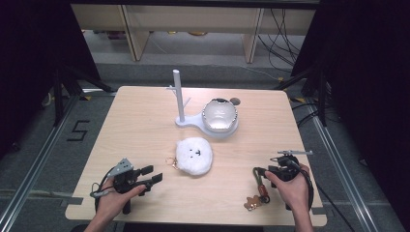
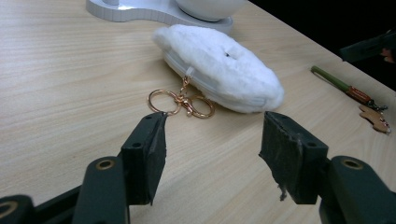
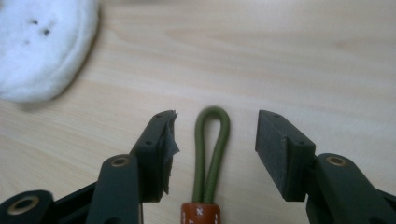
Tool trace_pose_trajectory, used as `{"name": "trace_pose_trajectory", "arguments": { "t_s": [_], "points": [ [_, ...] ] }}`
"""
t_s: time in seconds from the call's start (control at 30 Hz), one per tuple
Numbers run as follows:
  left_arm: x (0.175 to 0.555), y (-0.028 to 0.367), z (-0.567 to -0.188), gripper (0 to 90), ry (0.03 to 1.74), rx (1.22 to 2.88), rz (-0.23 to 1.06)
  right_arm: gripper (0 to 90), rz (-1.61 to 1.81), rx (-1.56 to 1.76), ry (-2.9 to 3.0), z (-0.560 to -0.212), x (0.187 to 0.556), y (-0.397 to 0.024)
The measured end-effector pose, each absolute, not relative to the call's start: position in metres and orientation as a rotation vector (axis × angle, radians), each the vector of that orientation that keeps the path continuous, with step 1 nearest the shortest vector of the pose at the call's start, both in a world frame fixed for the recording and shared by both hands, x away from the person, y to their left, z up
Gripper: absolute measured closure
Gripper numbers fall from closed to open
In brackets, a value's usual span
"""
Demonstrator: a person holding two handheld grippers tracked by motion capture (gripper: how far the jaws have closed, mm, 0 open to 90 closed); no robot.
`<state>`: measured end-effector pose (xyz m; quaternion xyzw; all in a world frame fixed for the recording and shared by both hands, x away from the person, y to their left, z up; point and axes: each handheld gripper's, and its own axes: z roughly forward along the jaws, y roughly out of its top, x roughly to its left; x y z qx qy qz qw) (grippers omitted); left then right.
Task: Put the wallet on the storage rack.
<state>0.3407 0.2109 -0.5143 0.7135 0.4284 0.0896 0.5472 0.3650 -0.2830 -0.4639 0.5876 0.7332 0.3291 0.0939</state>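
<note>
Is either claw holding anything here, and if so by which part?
Nothing is held. The right claw stands open around the green cord loop without pressing it; the left claw is open over bare table.

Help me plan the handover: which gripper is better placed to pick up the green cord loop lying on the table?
Right. The right gripper already has its open jaws on either side of the green cord loop. The left gripper is open too, but faces the white plush pouch.
</note>
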Motion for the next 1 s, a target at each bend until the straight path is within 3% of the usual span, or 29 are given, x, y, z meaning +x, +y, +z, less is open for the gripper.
{"name": "trace_pose_trajectory", "arguments": {
  "t_s": [0.17, 0.43, 0.67, 1.0],
  "points": [
    [0.354, 0.202, -0.505, 36.7, 1.033, 1.711, 0.208, 47.6, 0.984, 1.698, 2.231, -0.444, 0.371, -0.268],
    [0.392, 0.178, -0.49, 34.4, 1.047, 1.744, 0.152, 48.6, 1.016, 1.665, 2.28, -0.449, 0.383, -0.246],
    [0.436, 0.156, -0.483, 35.1, 1.115, 1.871, 0.102, 50.0, 0.974, 1.695, 2.322, -0.452, 0.391, -0.234],
    [0.457, 0.136, -0.492, 36.1, 1.177, 2.012, 0.101, 49.1, 0.984, 1.761, 2.358, -0.448, 0.392, -0.224]
  ]
}}
